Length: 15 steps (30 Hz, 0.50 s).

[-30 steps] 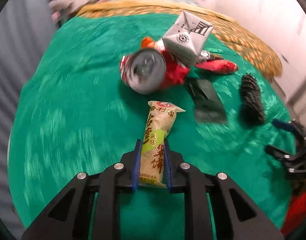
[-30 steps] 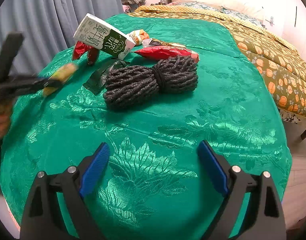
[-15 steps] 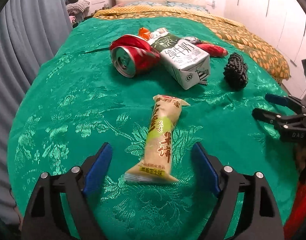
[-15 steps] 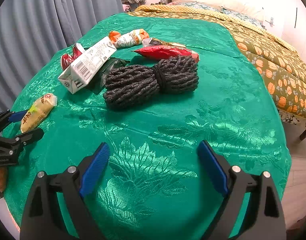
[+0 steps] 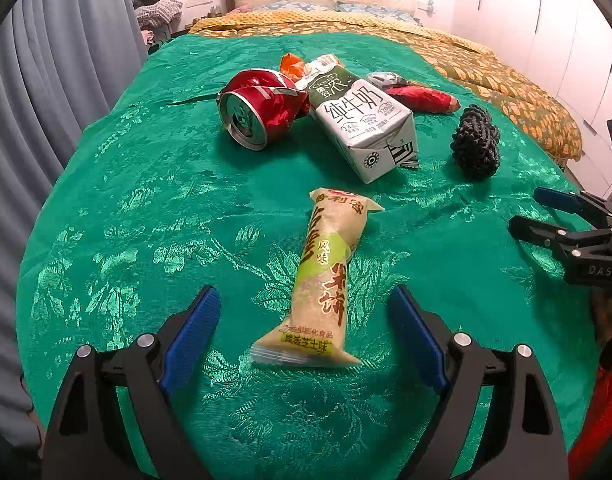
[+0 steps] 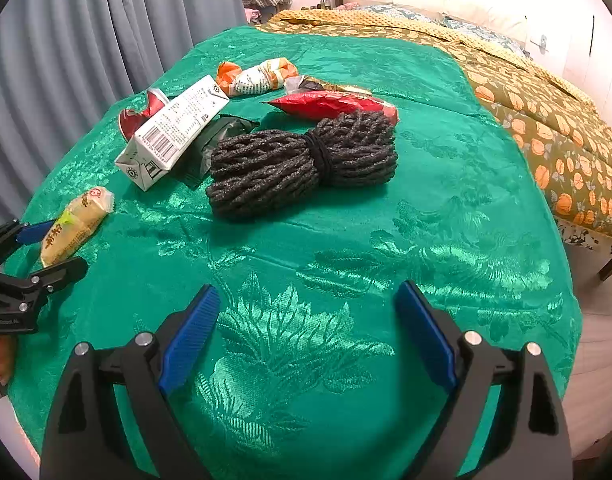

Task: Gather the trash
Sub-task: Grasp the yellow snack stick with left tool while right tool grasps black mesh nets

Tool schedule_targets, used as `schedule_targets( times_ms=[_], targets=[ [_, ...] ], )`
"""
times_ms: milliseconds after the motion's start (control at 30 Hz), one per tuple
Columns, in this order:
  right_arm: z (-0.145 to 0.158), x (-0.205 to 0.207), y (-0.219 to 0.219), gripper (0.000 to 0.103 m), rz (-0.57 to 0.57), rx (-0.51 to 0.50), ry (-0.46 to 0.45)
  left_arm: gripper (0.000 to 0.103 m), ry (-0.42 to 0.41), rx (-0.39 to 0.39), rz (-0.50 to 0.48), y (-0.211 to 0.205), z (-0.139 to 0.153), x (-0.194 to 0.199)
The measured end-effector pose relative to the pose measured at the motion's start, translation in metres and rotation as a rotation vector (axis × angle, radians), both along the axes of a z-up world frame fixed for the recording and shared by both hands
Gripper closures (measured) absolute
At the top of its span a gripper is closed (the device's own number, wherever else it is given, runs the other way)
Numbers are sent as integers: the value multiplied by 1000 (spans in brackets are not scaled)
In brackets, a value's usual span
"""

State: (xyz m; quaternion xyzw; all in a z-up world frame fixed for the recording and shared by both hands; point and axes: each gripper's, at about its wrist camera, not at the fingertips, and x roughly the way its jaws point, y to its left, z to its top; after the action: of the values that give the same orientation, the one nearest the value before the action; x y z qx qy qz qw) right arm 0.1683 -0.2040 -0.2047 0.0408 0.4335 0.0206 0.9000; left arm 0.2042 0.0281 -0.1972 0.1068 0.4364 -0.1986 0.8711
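Note:
A beige and green snack packet [image 5: 326, 276] [image 6: 75, 224] lies flat on the green cloth [image 5: 145, 200]. My left gripper [image 5: 303, 292] [image 6: 61, 246] straddles its near end; the jaws are opening and neither pad touches it. Beyond it lie a crushed red can [image 5: 261, 108], a milk carton [image 5: 362, 128] [image 6: 177, 130], a red wrapper [image 5: 422, 98] [image 6: 330, 103] and an orange and white wrapper [image 6: 257, 76]. At the cloth's near right, my right gripper [image 6: 309, 289] [image 5: 526, 209] is open over bare cloth.
A black rope bundle [image 6: 301, 162] [image 5: 476, 146] lies mid-cloth beside a dark green packet [image 6: 215, 136]. Grey curtains [image 6: 65, 60] hang at the left. An orange patterned bedspread [image 6: 546, 120] runs along the right, and the cloth drops off past it.
My left gripper has let go of the snack packet and spread wide; the packet now rests on the cloth. The milk carton, earlier propped up, now lies flat. My right gripper has stayed put.

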Motion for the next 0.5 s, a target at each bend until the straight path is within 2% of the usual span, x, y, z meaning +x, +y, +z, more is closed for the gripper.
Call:
schedule_targets(
  times_ms=[67, 167, 233, 367, 400, 500],
  targets=[
    [3, -1, -10, 15, -29, 75, 1, 17, -3, 3, 3, 0, 0, -1],
    [15, 4, -27, 15, -110, 313, 4, 17, 3, -11, 0, 1, 0, -1],
    [23, 22, -29, 15, -153, 363, 3, 17, 2, -9, 1, 1, 0, -1],
    [13, 82, -19, 15, -198, 386, 106, 17, 1, -8, 2, 1, 0, -2],
    [10, 93, -15, 15, -204, 368, 119, 17, 0, -7, 3, 1, 0, -1],
    [9, 112, 2, 15, -186, 219, 98, 17, -3, -6, 9, 2, 1, -2]
  ],
)
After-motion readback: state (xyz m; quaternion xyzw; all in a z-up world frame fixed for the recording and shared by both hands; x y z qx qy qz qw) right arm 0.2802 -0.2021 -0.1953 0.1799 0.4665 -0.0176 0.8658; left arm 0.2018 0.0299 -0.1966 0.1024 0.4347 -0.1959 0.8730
